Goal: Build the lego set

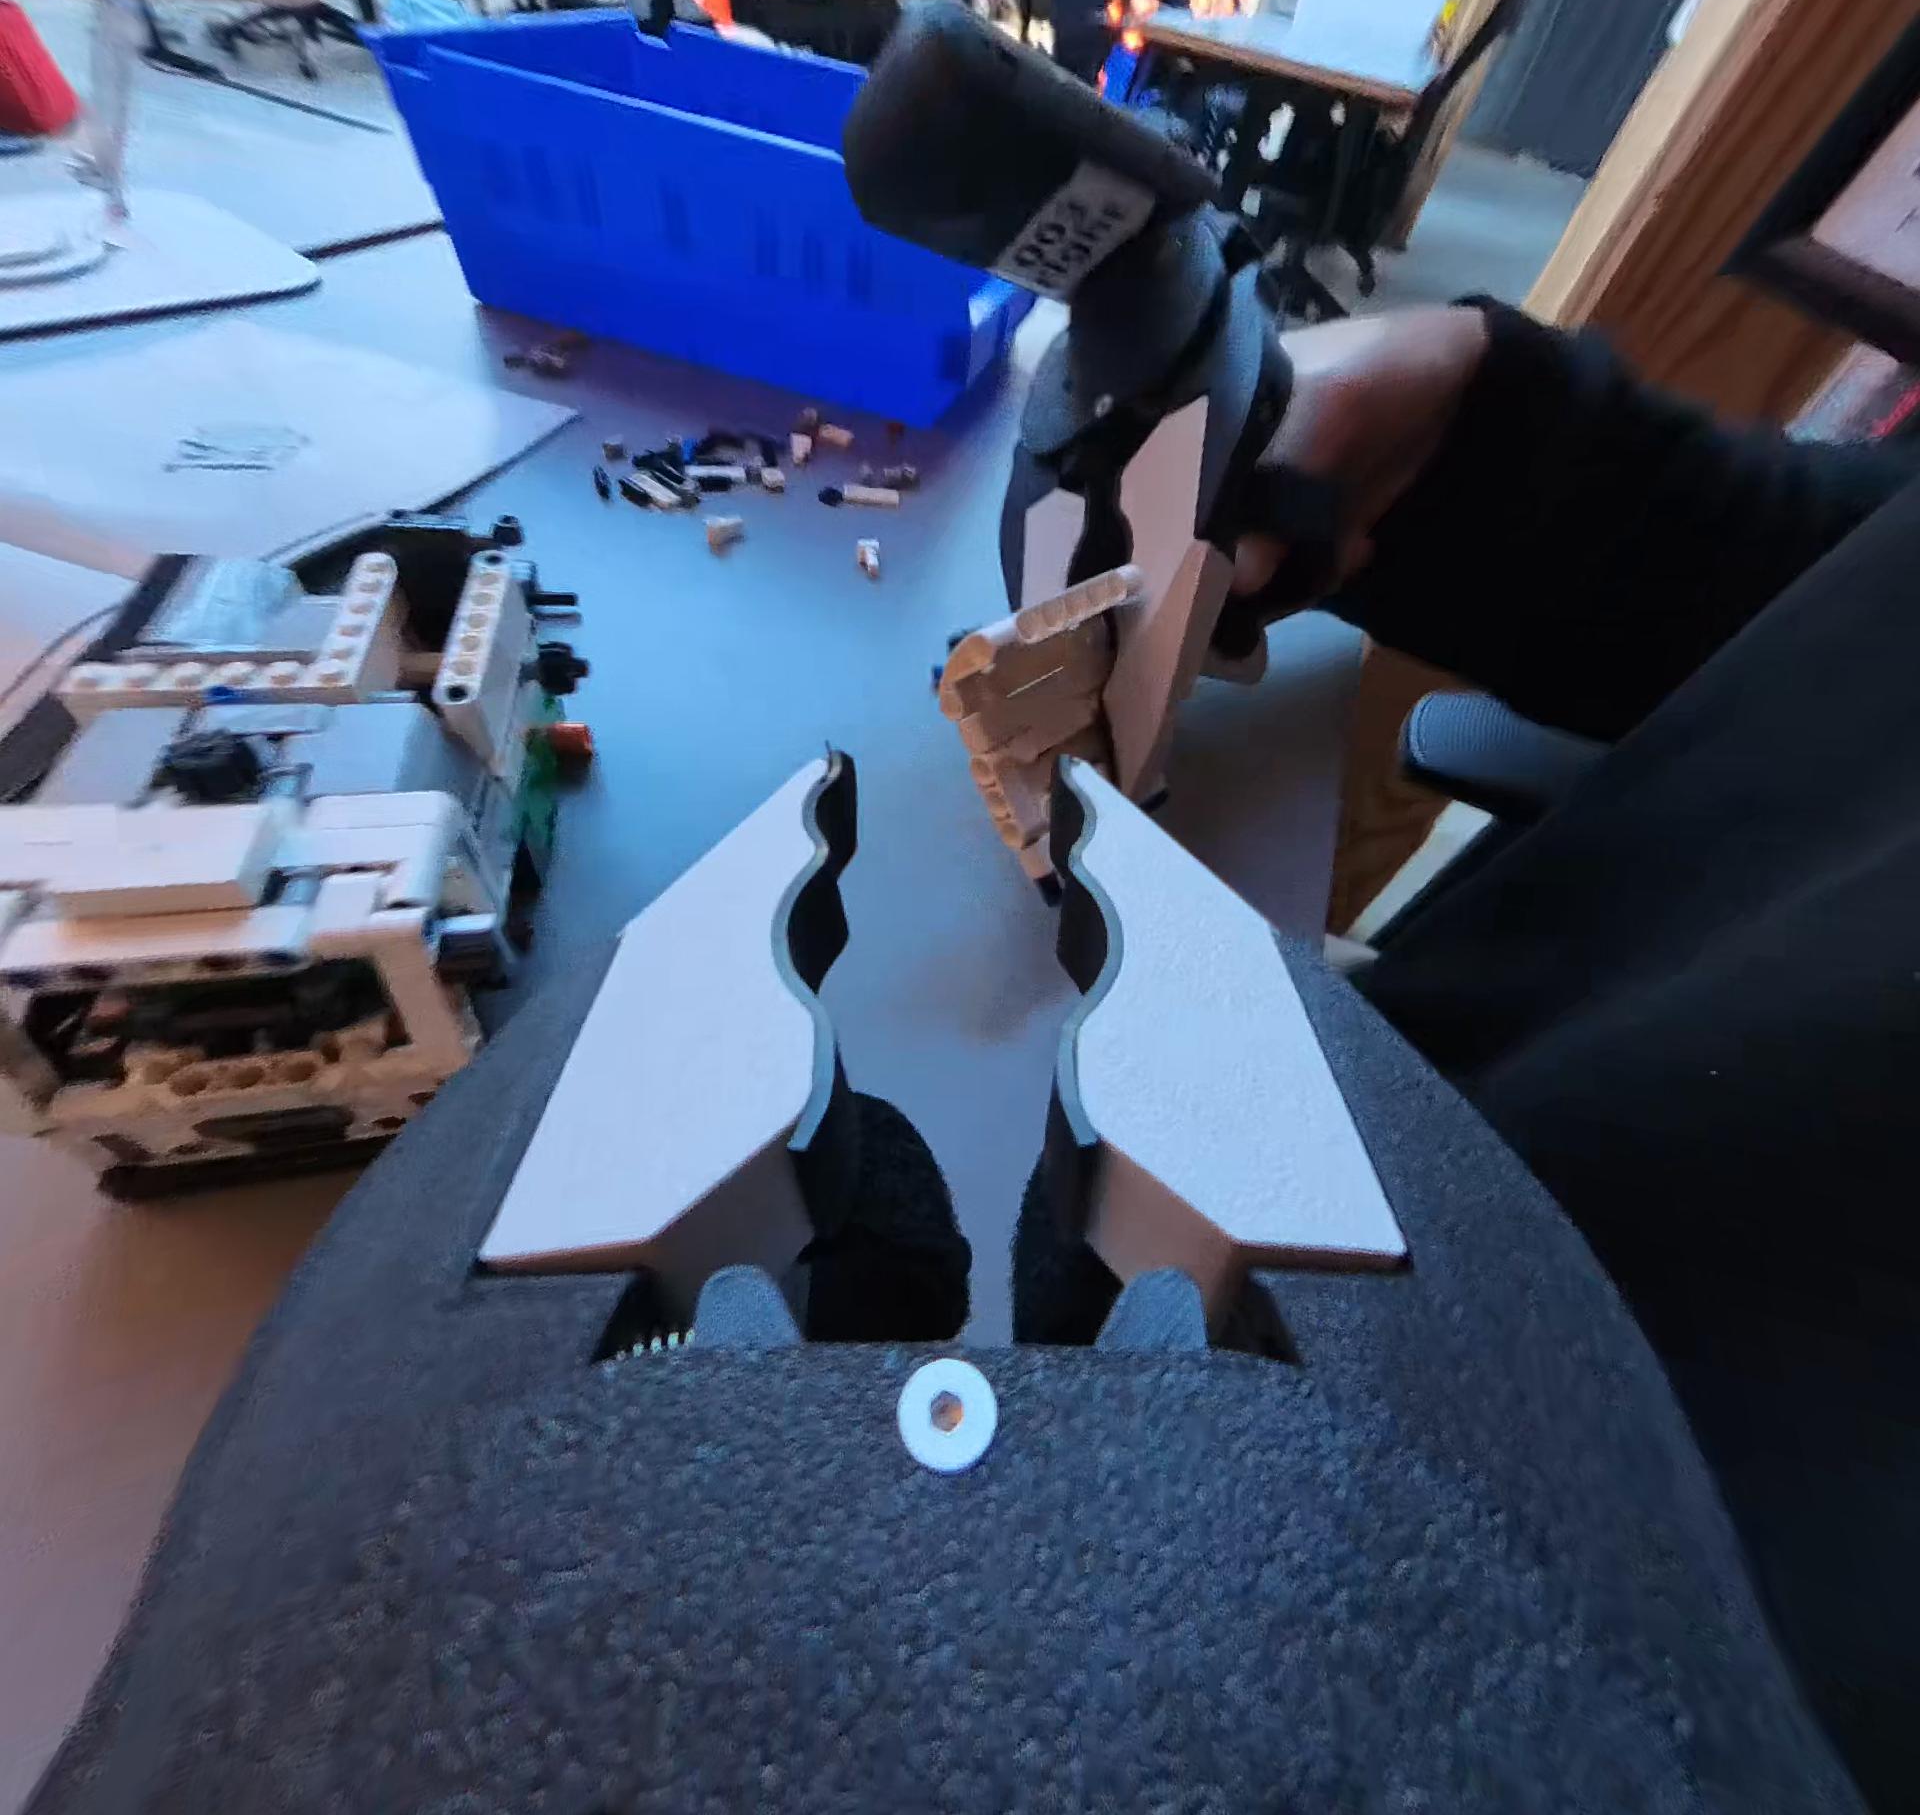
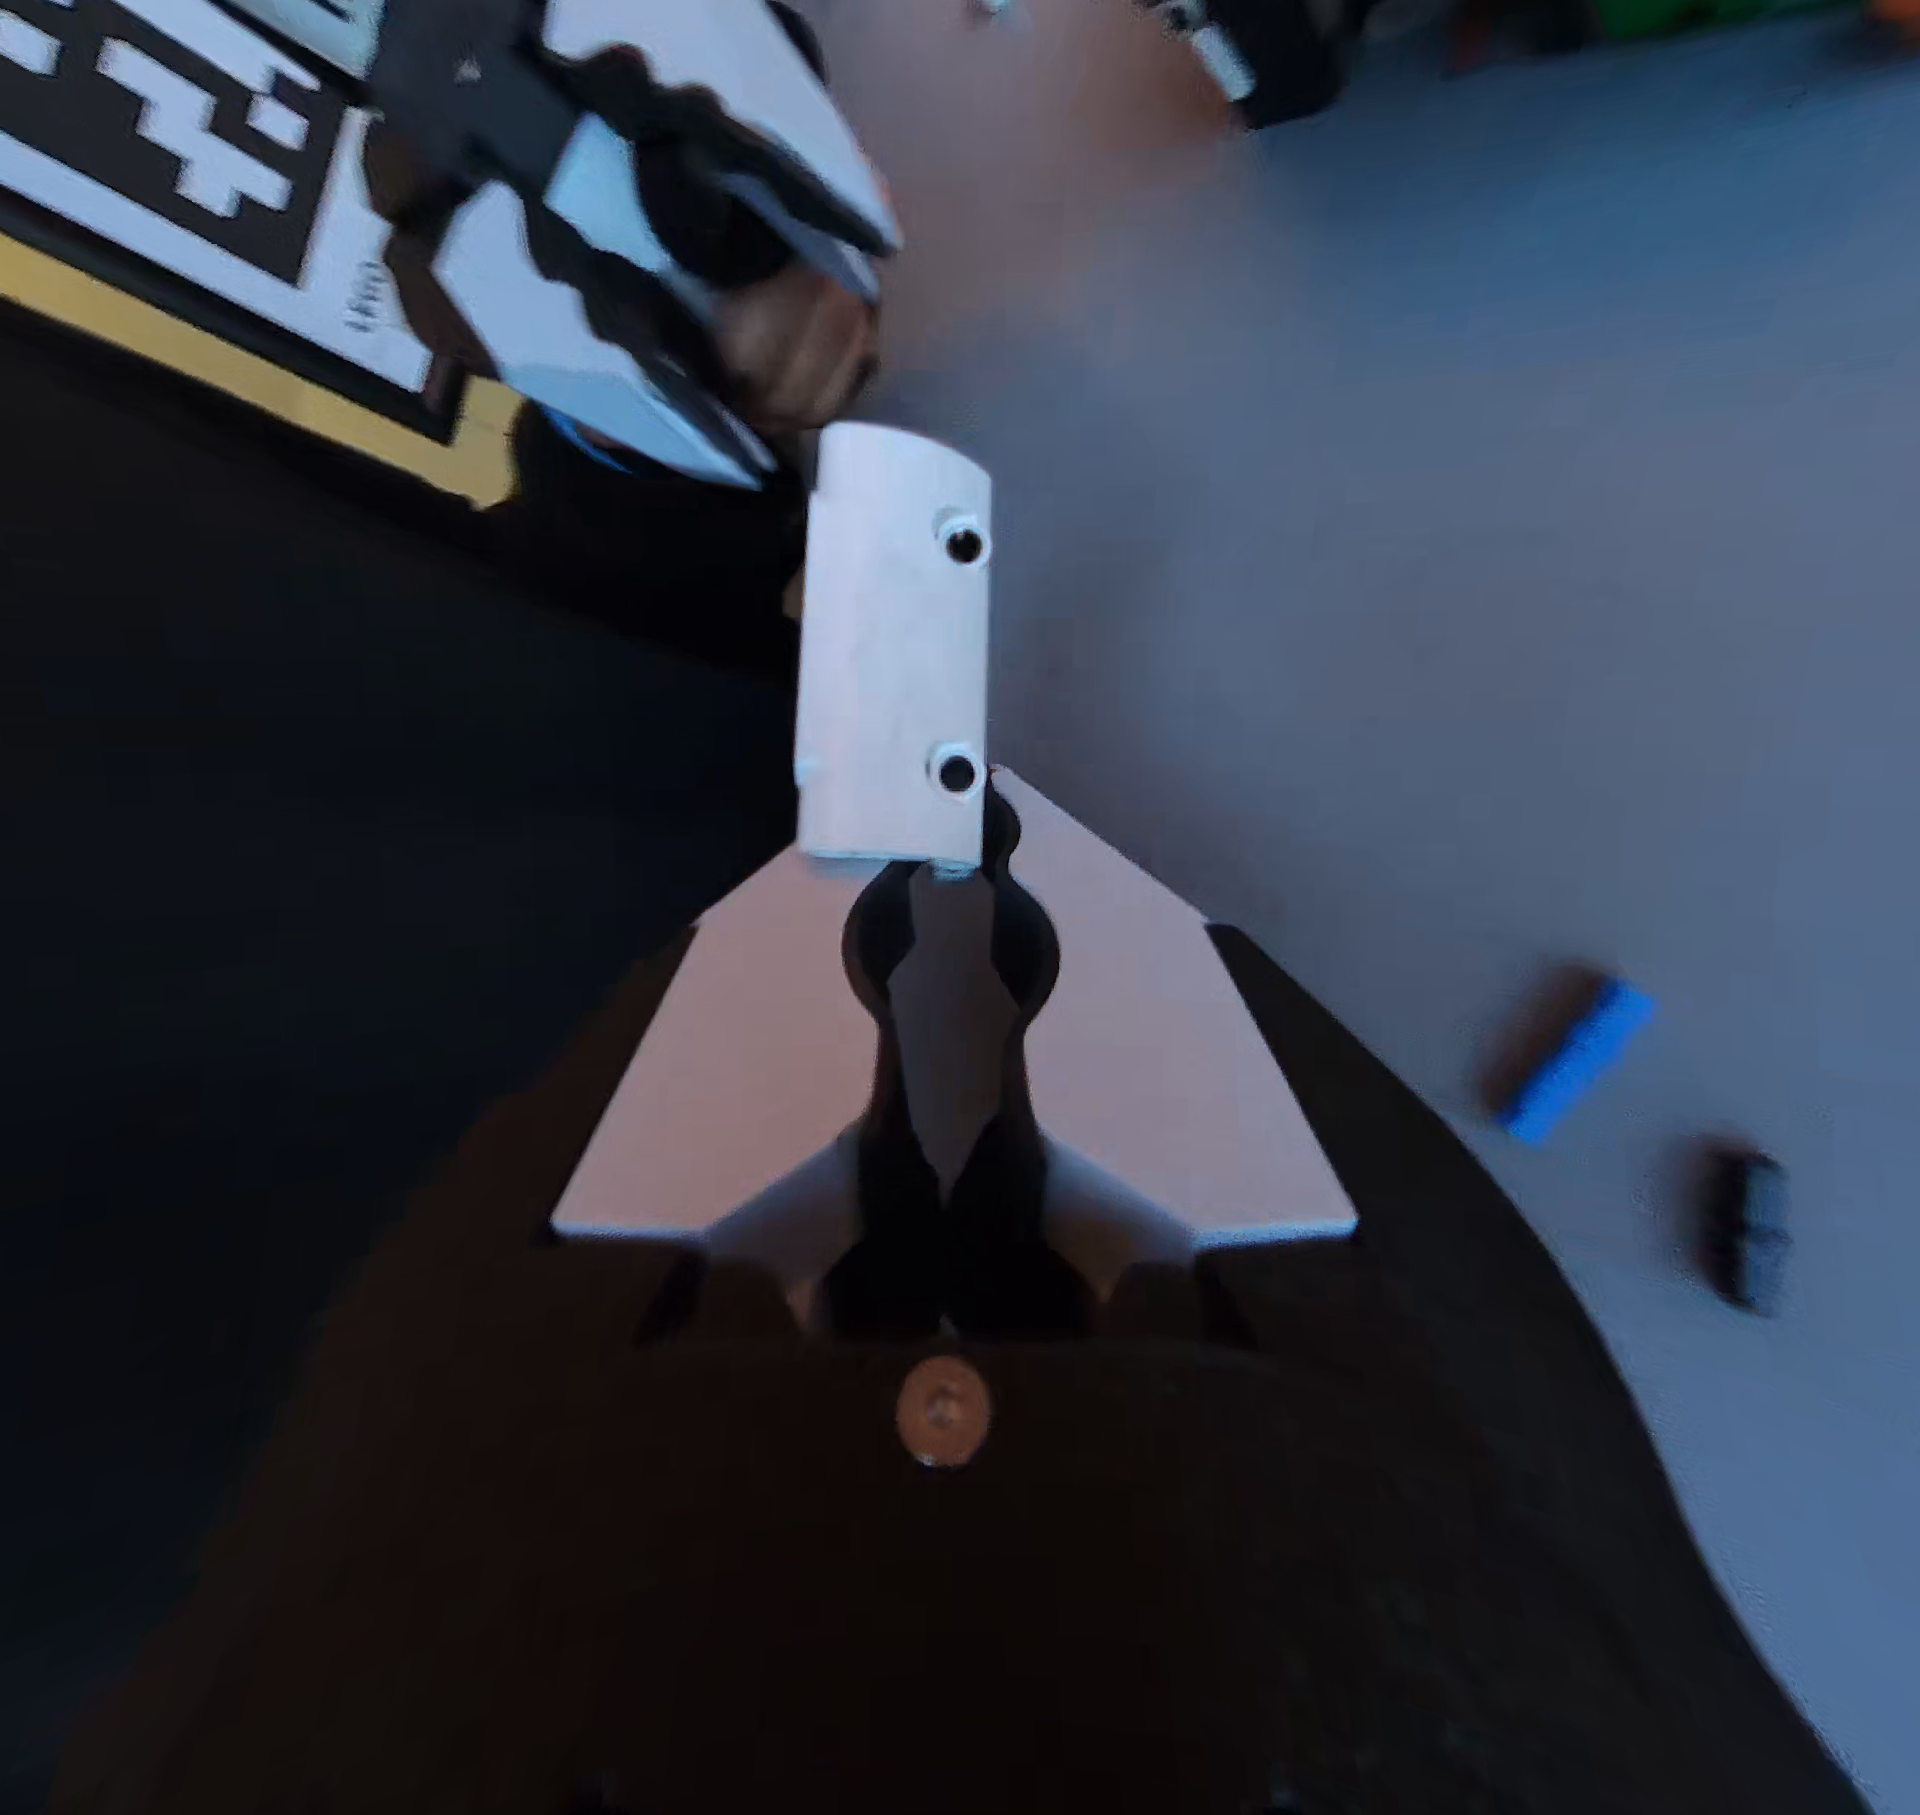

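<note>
White panel piece (image 2: 888,643) with two pin holes pinched at the tips of the right gripper (image 2: 951,856), above grey tabletop (image 2: 1455,518). Left gripper (image 1: 951,830) parted, empty, just beside that piece. Partly built lego model (image 1: 260,861) on tabletop, left; loose parts (image 1: 748,482) near blue bin (image 1: 675,196).

Smooth matt plastic panel (image 2: 888,643); glossy blue plastic bin (image 1: 686,207)

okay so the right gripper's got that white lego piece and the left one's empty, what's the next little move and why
Probably carry the white piece over toward the half-built model. The right gripper pinches the piece at its near end, held above the table, while the left gripper is open and empty right beside it, and the model sits off to the left gripper's left. Where it attaches, I can't tell.
</note>
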Demonstrator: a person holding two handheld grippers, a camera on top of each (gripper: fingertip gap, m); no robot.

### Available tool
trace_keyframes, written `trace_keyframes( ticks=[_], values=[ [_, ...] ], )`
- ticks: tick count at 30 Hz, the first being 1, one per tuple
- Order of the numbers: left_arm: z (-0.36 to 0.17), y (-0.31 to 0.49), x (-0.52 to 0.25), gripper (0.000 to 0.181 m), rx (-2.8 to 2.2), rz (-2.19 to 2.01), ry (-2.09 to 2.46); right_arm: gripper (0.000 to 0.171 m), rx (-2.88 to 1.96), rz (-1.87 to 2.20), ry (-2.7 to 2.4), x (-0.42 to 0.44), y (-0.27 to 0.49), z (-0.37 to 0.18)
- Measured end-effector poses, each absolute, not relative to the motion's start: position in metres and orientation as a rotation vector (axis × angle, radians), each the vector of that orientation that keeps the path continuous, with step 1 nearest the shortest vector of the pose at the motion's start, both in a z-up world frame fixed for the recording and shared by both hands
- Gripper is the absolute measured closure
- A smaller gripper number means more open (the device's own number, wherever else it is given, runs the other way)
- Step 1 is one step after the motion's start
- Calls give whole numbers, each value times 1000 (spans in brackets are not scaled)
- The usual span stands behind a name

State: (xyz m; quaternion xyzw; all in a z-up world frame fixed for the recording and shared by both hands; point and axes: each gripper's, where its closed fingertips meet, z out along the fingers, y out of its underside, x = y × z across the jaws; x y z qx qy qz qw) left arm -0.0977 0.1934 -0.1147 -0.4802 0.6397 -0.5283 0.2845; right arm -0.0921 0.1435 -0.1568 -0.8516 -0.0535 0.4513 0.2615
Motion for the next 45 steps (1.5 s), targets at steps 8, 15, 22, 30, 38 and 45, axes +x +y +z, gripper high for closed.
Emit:
trace_keyframes(
  ticks=[8,15,22,30,38,45],
  values=[
    [-107,160,-87,154,-1028,-1636,1885,164,-2176,1565,-276,-128,131,-141],
    [-108,164,-86,173,-1057,-1732,1923,142,-2116,1421,-217,-106,142,-139],
    [-106,171,-82,175,-1141,-1856,1908,139,-1919,969,-318,-84,156,-114],
    [-113,161,-82,174,-1080,-1755,1998,164,-1855,858,-313,-78,159,-110],
    [-130,194,-76,160,-1209,-1383,1909,165,-2083,316,-4,-23,154,-149],
    [-129,192,-77,163,-1224,-1370,1827,165,-2193,73,37,-18,148,-170]
  ],
)
